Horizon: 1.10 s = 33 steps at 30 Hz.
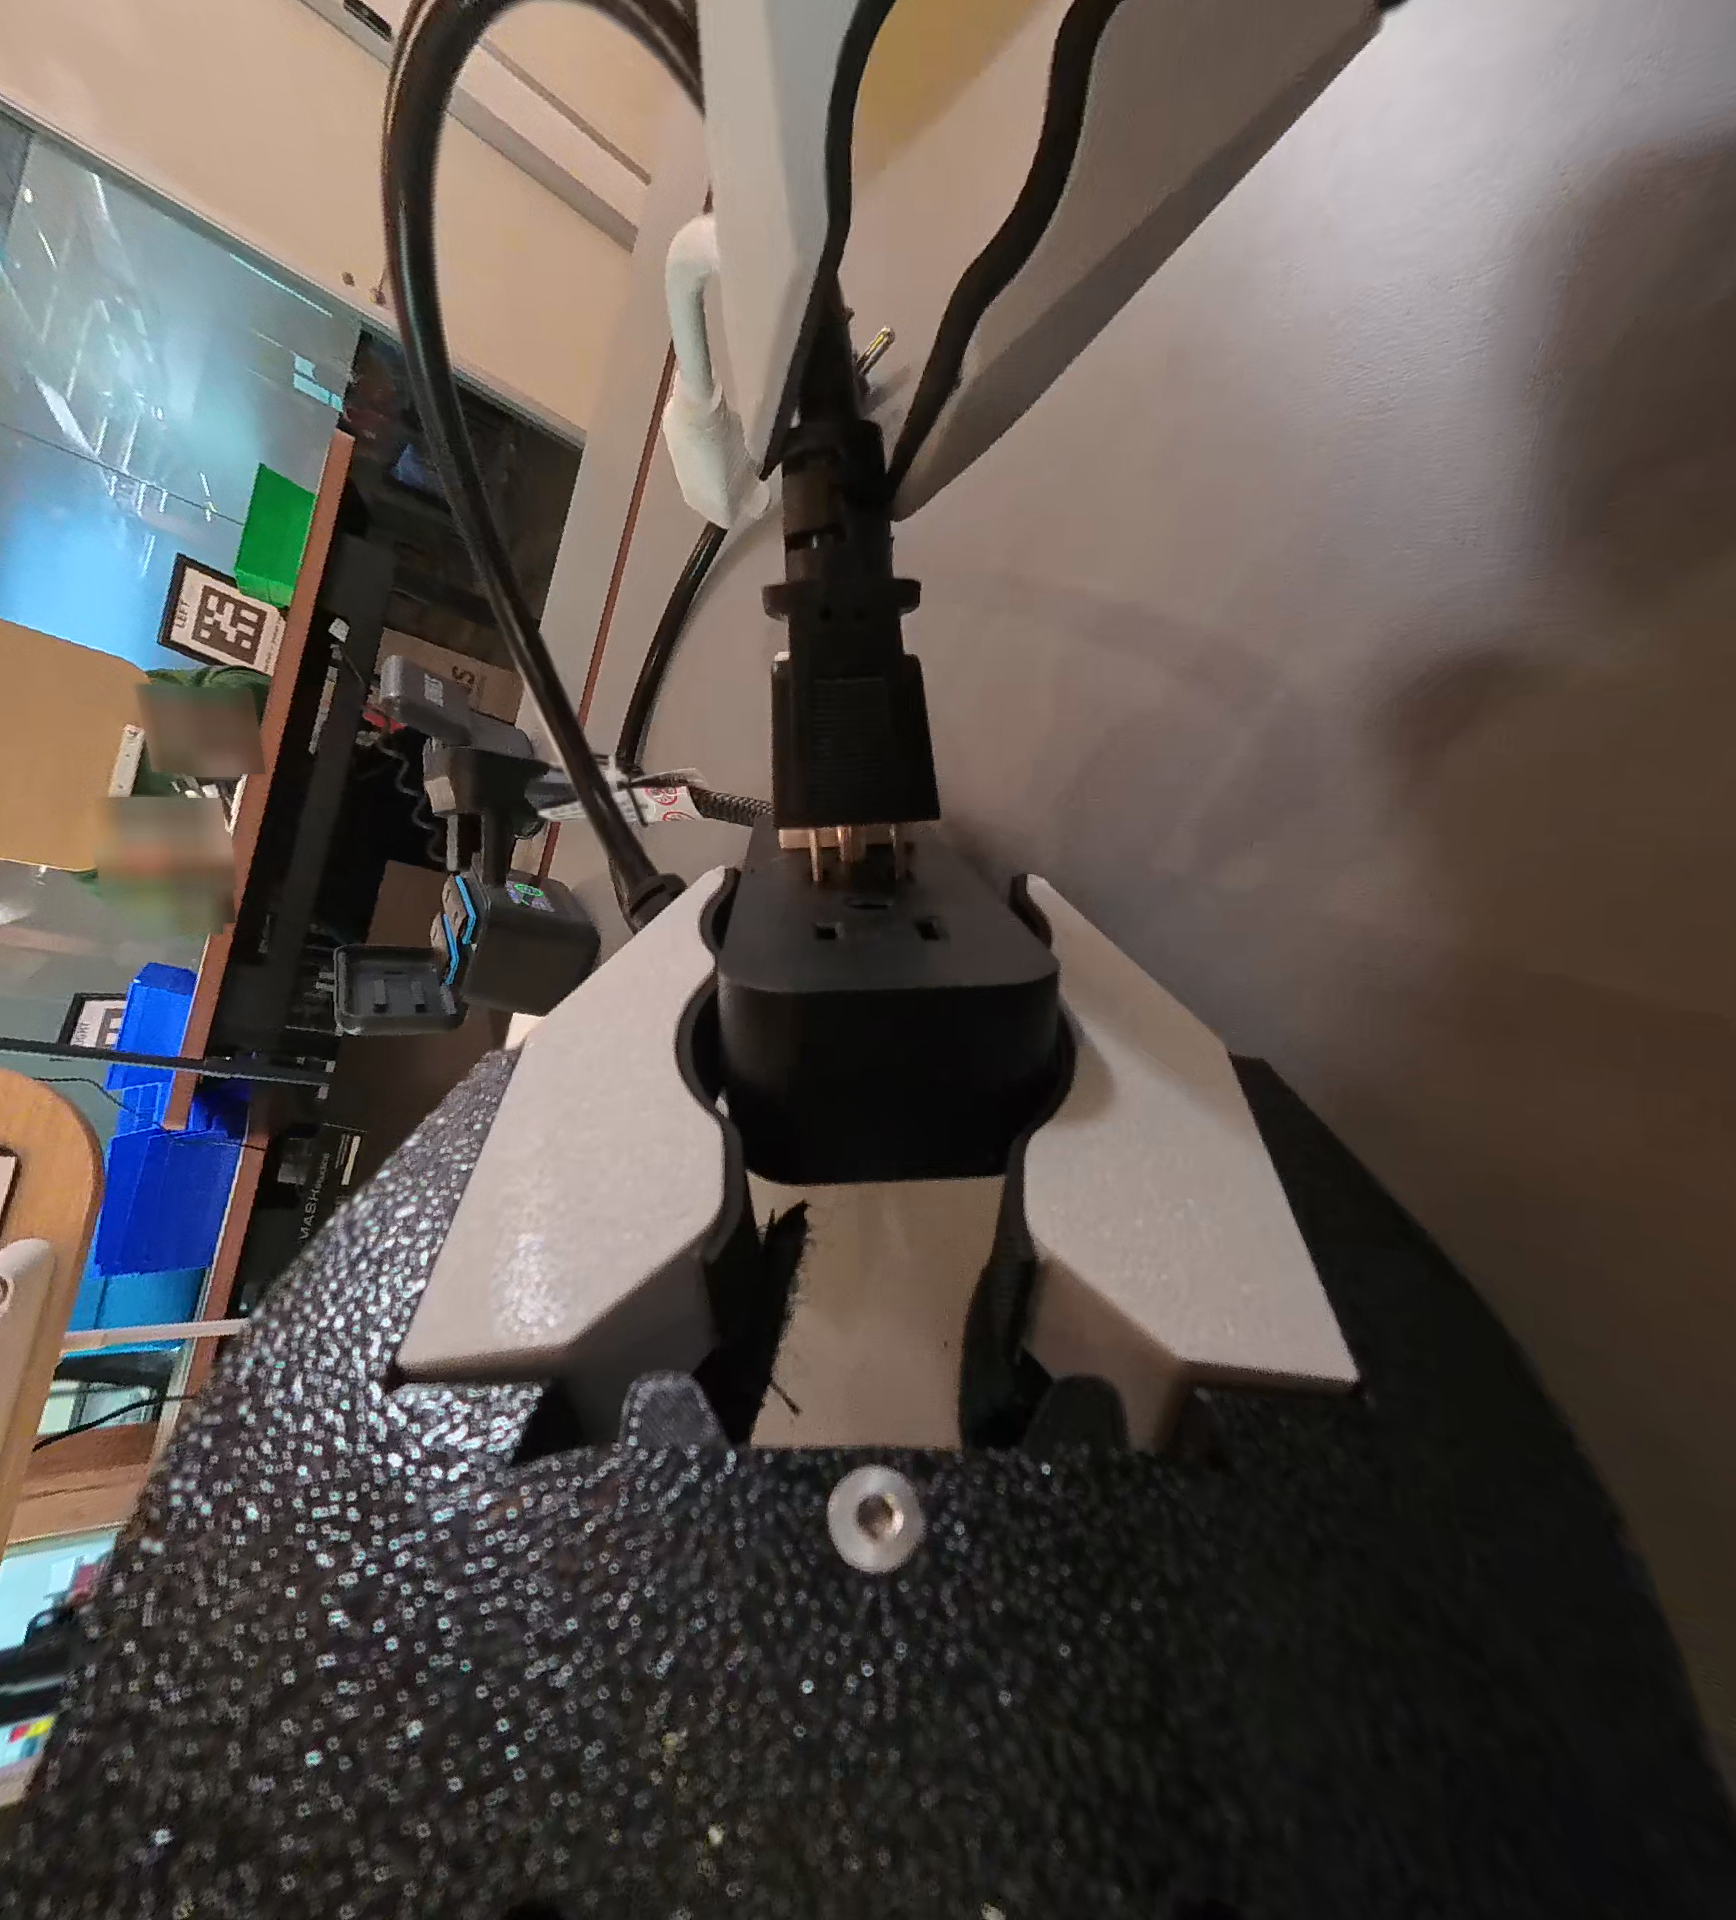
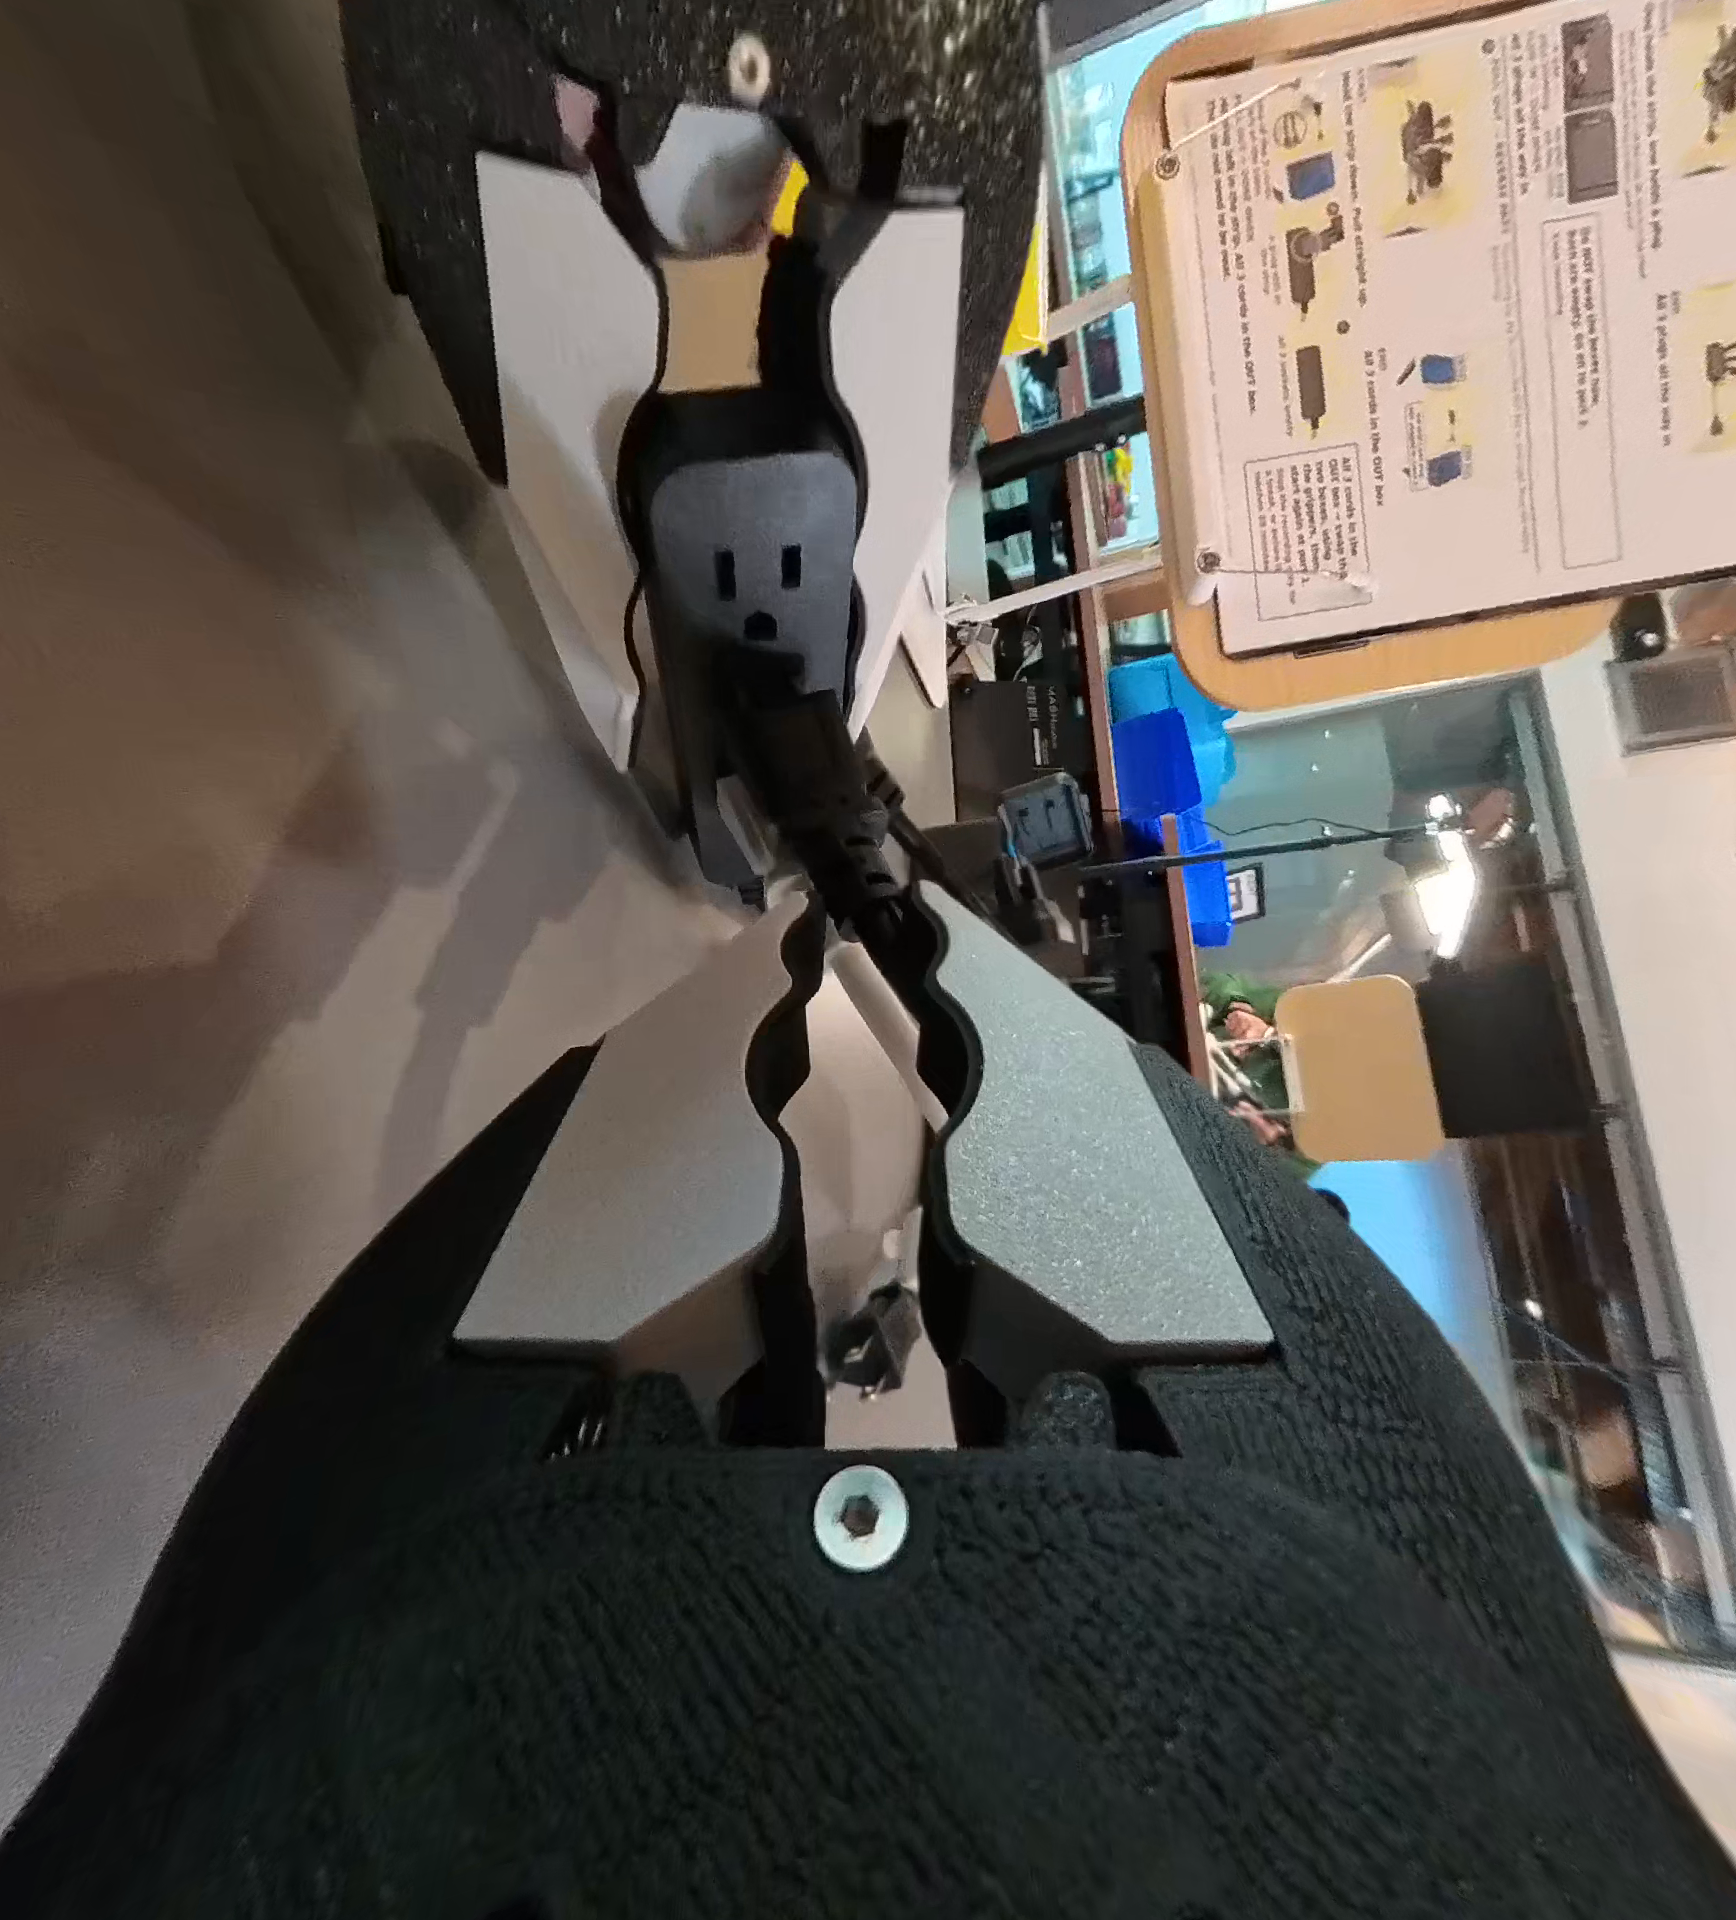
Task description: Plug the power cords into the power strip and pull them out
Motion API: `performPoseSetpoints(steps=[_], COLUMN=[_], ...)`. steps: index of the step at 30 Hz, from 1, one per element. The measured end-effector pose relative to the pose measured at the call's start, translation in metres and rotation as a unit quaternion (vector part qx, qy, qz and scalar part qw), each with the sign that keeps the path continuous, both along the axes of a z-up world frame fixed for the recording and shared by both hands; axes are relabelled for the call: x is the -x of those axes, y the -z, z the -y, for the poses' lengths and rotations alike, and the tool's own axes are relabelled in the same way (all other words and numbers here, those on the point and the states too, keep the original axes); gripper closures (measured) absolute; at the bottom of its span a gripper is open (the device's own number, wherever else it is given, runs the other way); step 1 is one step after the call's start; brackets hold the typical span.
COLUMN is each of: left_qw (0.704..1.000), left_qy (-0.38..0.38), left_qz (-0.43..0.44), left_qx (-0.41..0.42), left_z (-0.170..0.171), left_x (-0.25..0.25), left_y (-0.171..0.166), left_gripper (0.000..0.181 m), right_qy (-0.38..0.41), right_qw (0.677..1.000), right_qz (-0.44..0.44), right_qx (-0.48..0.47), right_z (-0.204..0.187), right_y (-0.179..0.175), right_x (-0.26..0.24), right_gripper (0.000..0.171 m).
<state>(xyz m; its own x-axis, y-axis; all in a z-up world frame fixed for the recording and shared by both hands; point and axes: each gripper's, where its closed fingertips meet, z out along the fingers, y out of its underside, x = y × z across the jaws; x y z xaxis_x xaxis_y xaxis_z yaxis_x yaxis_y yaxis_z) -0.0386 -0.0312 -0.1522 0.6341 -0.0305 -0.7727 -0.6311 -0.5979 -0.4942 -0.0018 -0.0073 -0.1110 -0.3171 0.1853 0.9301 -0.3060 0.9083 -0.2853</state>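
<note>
The left gripper (image 1: pixel 879 997), with pale grey fingers (image 1: pixel 594 1164) whose inner edges are scalloped and lined in black, is clamped around the rounded end of the matte black power strip (image 1: pixel 885 997), which sits snug in the curved notches of both fingers. In the left wrist view a blocky black plug (image 1: pixel 848 727) with a ribbed strain relief stands on the strip's second outlet, its brass prongs (image 1: pixel 843 847) partly exposed above the slots, so it is not fully seated. The right gripper (image 1: pixel 833 343) comes in from above, its wavy-edged fingers closed on the stiff collar of that plug's power cord (image 1: pixel 822 468). The right wrist view shows the same hold from the other side: the right gripper (image 2: pixel 869 925) pinches the cord (image 2: pixel 843 862) at its fingertips, and beyond it the strip's (image 2: pixel 750 540) free three-slot outlet faces the camera, framed by the left gripper (image 2: pixel 739 343). A second black plug (image 2: pixel 869 1340) lies loose on the smooth white table (image 2: pixel 168 727), seen through the gap between the right fingers. A thick glossy black cable (image 1: pixel 459 468) loops away from the strip's far end. The gripper bodies are coarse, speckled black printed plastic. A wooden clipboard with a printed sheet (image 2: pixel 1415 312) hangs nearby.
</note>
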Motion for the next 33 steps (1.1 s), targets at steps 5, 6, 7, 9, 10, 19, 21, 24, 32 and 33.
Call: performPoseSetpoints(steps=[5,6,7,9,10,19,21,24,32,33], left_qw=[1.0,1.0,1.0,1.0,1.0,0.999,1.0,0.999,0.999,0.999], left_qy=[-0.007,-0.008,-0.01,-0.017,-0.018,-0.019,-0.023,-0.027,-0.042,-0.043], left_qz=[0.011,0.01,0.008,0.01,0.016,0.023,0.011,0.018,0.019,0.025], left_qx=[-0.006,-0.006,-0.003,-0.003,-0.008,-0.014,-0.005,-0.009,-0.007,-0.011], left_z=[0.0,0.0,-0.001,-0.001,0.0,0.002,0.0,0.0,0.0,0.001], left_x=[0.001,0.0,0.0,0.0,0.002,0.003,0.003,0.004,0.006,0.006], left_y=[0.0,0.0,0.0,0.0,0.0,0.0,0.0,0.0,0.0,0.0], left_gripper=[0.132,0.132,0.132,0.132,0.132,0.132,0.132,0.132,0.131,0.131], right_qy=[0.006,0.014,0.019,0.023,0.012,0.027,0.043,0.035,0.047,0.045], right_qw=[1.0,1.0,1.0,1.0,1.0,1.0,0.999,0.999,0.999,0.999], right_qz=[0.006,0.011,0.009,0.004,0.002,-0.01,-0.007,-0.013,-0.019,-0.02], right_qx=[0.017,0.022,0.019,0.015,0.022,0.009,-0.002,0.005,0.009,0.011], right_z=[0.003,0.0,-0.002,0.0,0.006,0.006,-0.001,0.007,0.012,0.014], right_y=[-0.003,-0.002,-0.001,-0.002,-0.005,-0.004,-0.001,-0.006,-0.007,-0.007], right_x=[0.0,0.003,0.004,0.002,-0.001,0.004,0.005,0.002,0.006,0.005], right_gripper=[0.159,0.159,0.159,0.159,0.159,0.158,0.158,0.158,0.158,0.158])
